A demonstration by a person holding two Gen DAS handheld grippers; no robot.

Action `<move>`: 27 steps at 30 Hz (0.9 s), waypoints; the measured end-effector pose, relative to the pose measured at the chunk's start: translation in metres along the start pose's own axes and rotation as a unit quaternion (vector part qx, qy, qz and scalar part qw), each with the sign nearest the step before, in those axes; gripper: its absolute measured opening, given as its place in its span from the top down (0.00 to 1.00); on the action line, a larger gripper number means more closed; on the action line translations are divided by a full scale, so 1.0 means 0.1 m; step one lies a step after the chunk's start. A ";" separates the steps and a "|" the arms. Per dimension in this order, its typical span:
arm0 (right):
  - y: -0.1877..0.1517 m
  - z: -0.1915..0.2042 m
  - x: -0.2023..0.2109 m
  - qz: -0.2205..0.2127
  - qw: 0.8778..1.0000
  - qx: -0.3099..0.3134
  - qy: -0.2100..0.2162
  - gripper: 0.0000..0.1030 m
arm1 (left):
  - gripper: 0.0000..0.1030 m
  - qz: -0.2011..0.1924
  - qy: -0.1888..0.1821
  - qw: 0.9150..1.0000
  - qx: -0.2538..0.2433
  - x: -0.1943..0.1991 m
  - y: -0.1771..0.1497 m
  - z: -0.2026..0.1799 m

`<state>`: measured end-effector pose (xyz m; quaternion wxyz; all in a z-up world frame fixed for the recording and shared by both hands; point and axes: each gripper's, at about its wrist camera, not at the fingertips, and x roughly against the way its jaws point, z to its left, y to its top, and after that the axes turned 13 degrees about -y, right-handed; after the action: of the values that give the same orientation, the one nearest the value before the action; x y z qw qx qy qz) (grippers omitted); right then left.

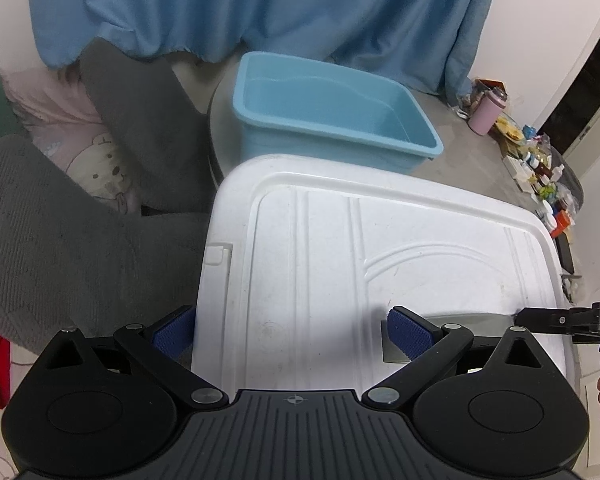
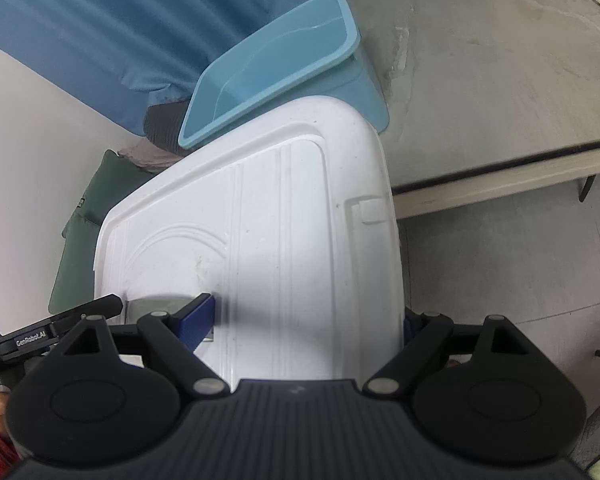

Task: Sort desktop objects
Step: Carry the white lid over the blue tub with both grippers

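A large white plastic lid (image 1: 380, 248) lies in front of an empty light blue bin (image 1: 328, 108) on the grey table. My left gripper (image 1: 292, 330) is open wide and straddles the lid's near left edge, one blue pad off the edge, the other over the lid. My right gripper (image 2: 308, 320) is open and straddles the lid's (image 2: 260, 232) right edge. The blue bin (image 2: 276, 64) shows behind it. A small shiny metal piece (image 2: 156, 306) lies on the lid by the right gripper's left pad. Each gripper shows in the other's view.
A grey textured blanket (image 1: 60, 248) and a pink cloth with bears lie at the left. A blue curtain (image 1: 260, 4) hangs behind. A pink cup (image 1: 486, 114) and several small bottles and packets stand along the table's right side. The table edge (image 2: 500, 176) runs at the right.
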<state>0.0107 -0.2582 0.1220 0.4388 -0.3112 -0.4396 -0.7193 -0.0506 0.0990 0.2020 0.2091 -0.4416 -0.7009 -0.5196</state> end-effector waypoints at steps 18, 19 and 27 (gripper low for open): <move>0.64 -0.05 -0.14 -0.003 0.999 0.030 0.016 0.16 | 0.02 -0.019 0.015 1.000 0.016 -0.48 0.71 -0.06; 0.67 -0.05 -0.15 -0.003 0.999 0.032 0.017 0.16 | 0.02 -0.021 0.016 0.999 0.018 -0.49 0.73 -0.06; 0.84 -0.03 -0.19 0.000 0.999 0.035 0.017 0.16 | 0.02 -0.019 0.022 0.999 0.026 -0.62 0.90 0.00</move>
<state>0.0946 -0.2737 0.1349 0.4568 -0.2834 -0.4567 -0.7088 0.0573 0.0802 0.2048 0.2254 -0.4112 -0.7177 -0.5148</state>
